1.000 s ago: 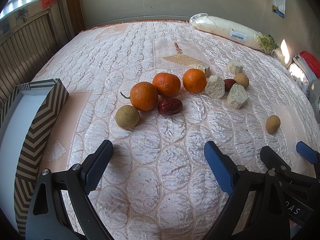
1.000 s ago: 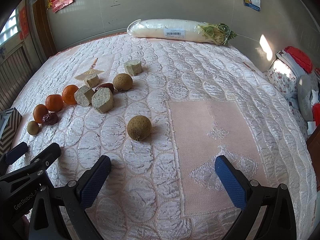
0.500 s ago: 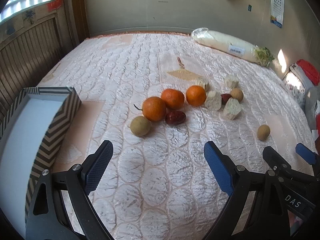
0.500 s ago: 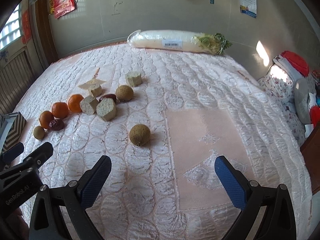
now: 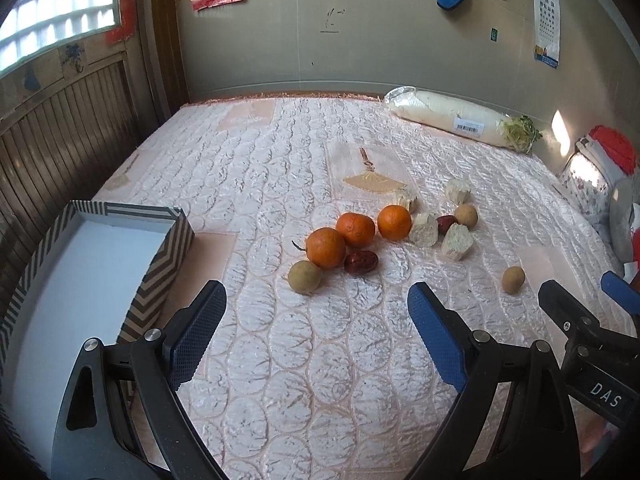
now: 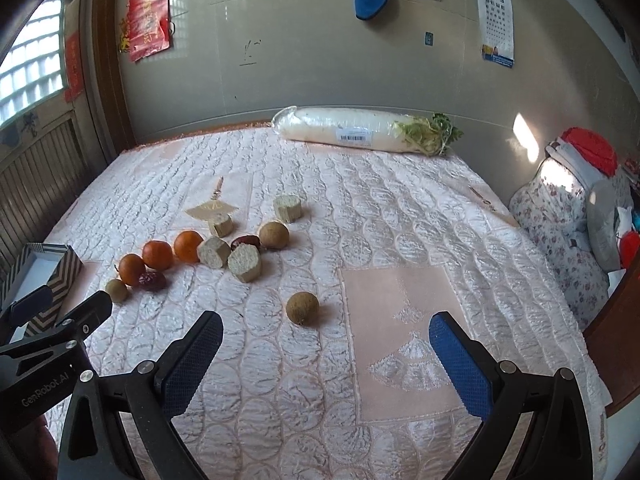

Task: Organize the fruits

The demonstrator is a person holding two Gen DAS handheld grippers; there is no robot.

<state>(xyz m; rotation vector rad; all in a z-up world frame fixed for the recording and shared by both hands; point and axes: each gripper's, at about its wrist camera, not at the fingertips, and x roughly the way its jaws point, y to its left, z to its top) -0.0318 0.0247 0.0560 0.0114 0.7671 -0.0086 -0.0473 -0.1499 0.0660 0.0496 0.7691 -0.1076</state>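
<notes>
Three oranges (image 5: 326,247) lie clustered mid-bed with a red date (image 5: 361,261) and a brown longan (image 5: 304,277) beside them. Pale cut chunks (image 5: 457,241), a second date and another longan (image 5: 466,215) sit to their right. A lone longan (image 6: 303,307) lies apart, just ahead of my right gripper (image 6: 326,346), which is open and empty. My left gripper (image 5: 316,316) is open too, held above the quilt short of the orange cluster (image 6: 158,255). A chevron-patterned box (image 5: 160,264) with a white inside stands at the left.
A wrapped white radish (image 6: 352,130) lies along the far wall. Floral bedding and a red item (image 6: 576,200) pile at the right edge. Wooden panelling (image 5: 60,140) borders the left. The pink quilt (image 6: 400,320) stretches bare on the right.
Both grippers have pulled back and tilted up, so the fruits look smaller and farther and more wall shows. More of the box has come into the left view. Jaws stay open.
</notes>
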